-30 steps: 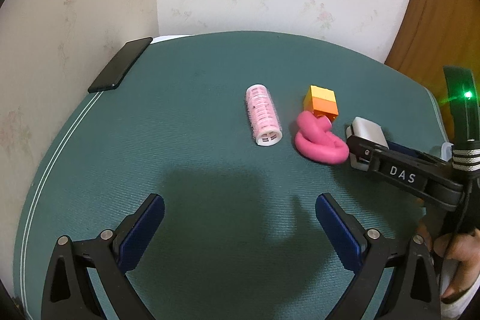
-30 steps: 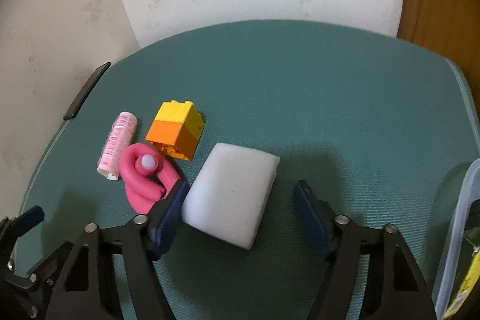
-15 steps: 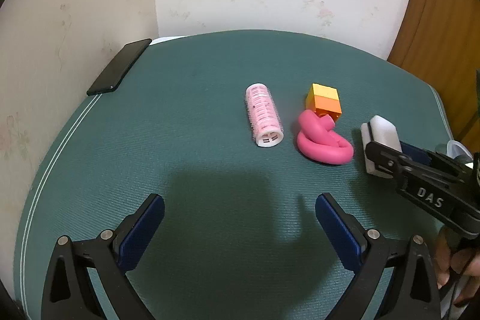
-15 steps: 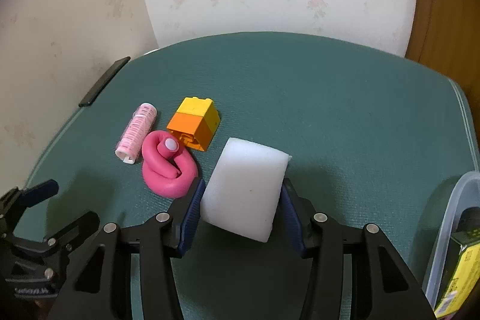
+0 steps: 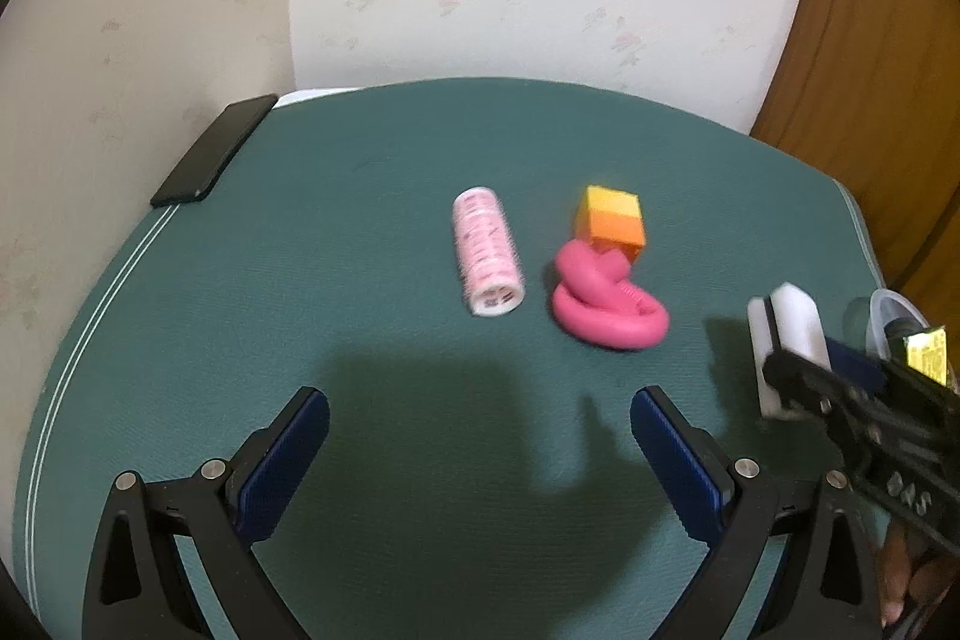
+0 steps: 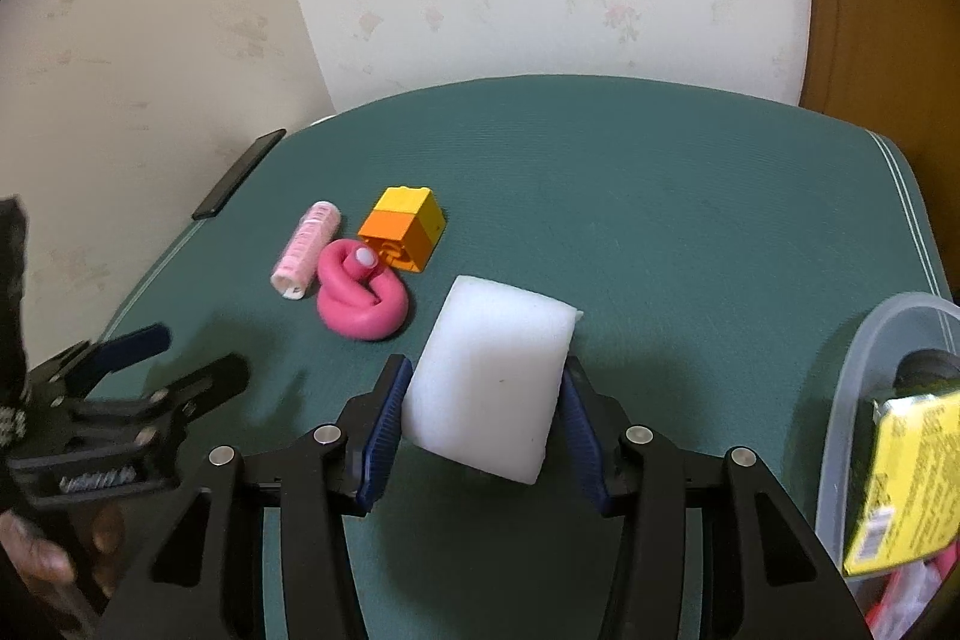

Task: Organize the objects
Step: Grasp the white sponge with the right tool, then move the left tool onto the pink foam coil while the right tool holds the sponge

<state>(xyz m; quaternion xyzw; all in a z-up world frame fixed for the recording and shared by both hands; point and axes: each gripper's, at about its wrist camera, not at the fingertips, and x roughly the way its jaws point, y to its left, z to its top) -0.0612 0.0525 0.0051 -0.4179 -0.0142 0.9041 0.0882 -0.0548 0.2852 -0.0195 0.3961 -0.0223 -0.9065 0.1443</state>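
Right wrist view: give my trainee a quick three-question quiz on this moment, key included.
1. True or false: the right gripper is shut on the sponge.
2. Which thing touches the pink ring? A) curler B) block C) phone
3. Fill in: the clear bin sits at the table's ____ edge in this view.

Key: 1 true; 2 B; 3 right.
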